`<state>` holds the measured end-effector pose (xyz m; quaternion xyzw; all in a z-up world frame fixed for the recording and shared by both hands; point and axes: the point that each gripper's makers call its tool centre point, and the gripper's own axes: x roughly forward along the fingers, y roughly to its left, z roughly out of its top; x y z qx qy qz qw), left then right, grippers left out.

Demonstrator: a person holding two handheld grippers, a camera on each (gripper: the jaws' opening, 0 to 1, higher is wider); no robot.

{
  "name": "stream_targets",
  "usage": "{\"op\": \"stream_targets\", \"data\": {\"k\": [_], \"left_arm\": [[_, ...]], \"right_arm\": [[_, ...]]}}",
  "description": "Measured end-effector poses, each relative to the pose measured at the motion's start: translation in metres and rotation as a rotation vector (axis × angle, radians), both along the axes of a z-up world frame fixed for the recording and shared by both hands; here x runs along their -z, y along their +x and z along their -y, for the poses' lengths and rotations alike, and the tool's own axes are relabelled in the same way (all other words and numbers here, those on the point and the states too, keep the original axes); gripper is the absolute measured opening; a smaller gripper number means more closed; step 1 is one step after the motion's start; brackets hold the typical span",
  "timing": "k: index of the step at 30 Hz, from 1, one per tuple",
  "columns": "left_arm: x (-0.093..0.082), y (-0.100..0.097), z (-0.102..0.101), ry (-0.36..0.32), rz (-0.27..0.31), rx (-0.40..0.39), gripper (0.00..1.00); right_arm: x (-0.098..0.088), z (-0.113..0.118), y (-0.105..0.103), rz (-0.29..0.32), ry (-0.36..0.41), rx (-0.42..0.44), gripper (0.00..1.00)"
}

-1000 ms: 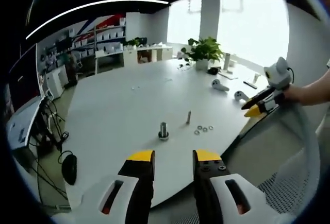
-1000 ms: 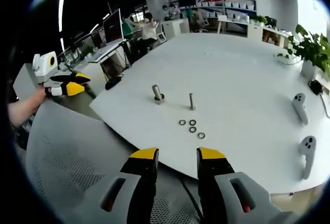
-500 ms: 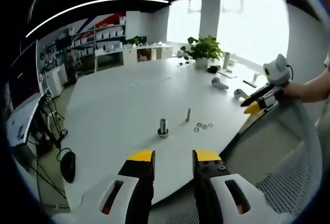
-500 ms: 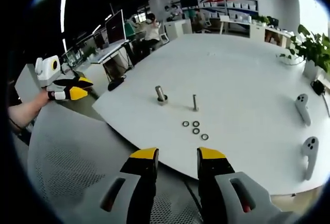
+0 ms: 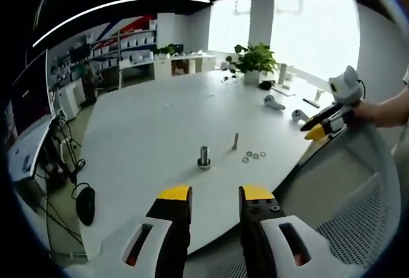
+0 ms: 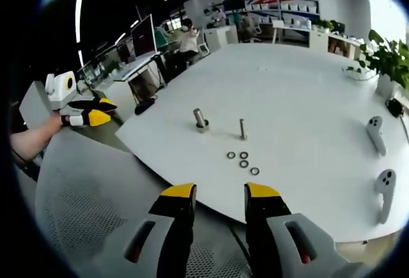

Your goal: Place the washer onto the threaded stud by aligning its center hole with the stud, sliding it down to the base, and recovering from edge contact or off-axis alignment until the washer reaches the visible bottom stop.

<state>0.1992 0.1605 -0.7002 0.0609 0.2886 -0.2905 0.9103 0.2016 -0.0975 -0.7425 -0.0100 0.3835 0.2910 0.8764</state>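
A thin threaded stud [image 5: 235,140] [image 6: 243,128] stands upright on the white table [image 5: 147,131] [image 6: 300,92]. Beside it stands a thicker bolt on a round base [image 5: 204,156] [image 6: 200,119]. Several small washers [image 5: 254,156] [image 6: 243,159] lie flat near the stud, toward the table's near edge. My left gripper [image 5: 216,195] [image 6: 89,112] is open and empty, held off the table's edge. My right gripper [image 6: 220,192] [image 5: 323,124] is also open and empty, short of the table, over a chair.
A grey mesh chair back [image 6: 96,208] [image 5: 364,227] lies below both grippers. Two white hand controllers [image 6: 374,131] [image 5: 273,104] and a potted plant [image 5: 254,61] [image 6: 390,61] sit farther along the table. Desks, shelves and people are at the back.
Both views have drifted slightly with the hands. The stud, bolt and washers stay where they were, and both grippers stay open.
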Motion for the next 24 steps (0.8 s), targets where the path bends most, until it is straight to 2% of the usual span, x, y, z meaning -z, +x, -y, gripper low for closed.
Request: {"op": "stream_targets", "data": {"k": [6,24], "left_arm": [[0.0011,0.0001,-0.0041,0.002,-0.004,-0.022,0.27],[0.0048,-0.0024,-0.0015,0.012,-0.027,0.003,0.26]], "right_arm": [[-0.0027,-0.0021,0.0001,0.009,0.011,-0.005,0.32],[-0.0036,-0.0017,0.0016,0.011,0.023,0.009,0.32]]}}
